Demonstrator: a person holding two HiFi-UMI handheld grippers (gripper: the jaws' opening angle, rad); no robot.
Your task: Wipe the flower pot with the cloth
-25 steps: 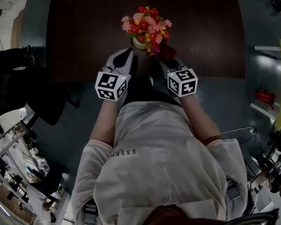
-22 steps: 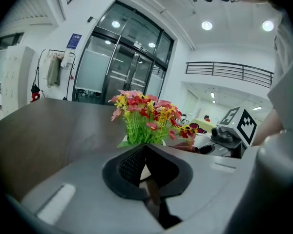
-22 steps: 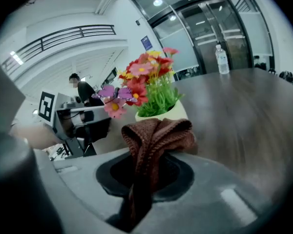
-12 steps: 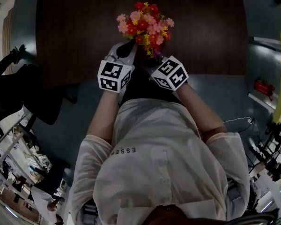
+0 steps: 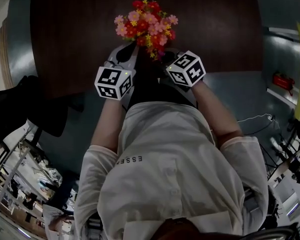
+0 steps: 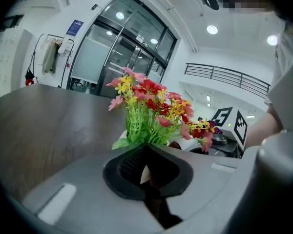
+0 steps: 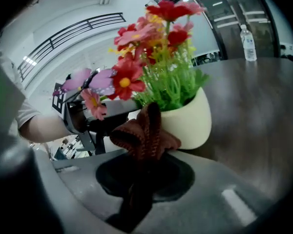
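step: cloth (image 7: pixel 144 130) at flower pot (image 7: pixel 190 123) side, wipe starting
right hand-held gripper (image 7: pixel 145 156): clamping cloth
left hand-held gripper (image 6: pixel 147 172): closed, empty
next: rub round flower pot, keep contact

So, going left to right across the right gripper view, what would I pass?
Forearm → left hand-held gripper → brown cloth → flower pot → water bottle.

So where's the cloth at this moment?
In the right gripper view the brown cloth is bunched, centre frame, in the shut jaws of the right gripper, just in front of the cream flower pot on the dark table.
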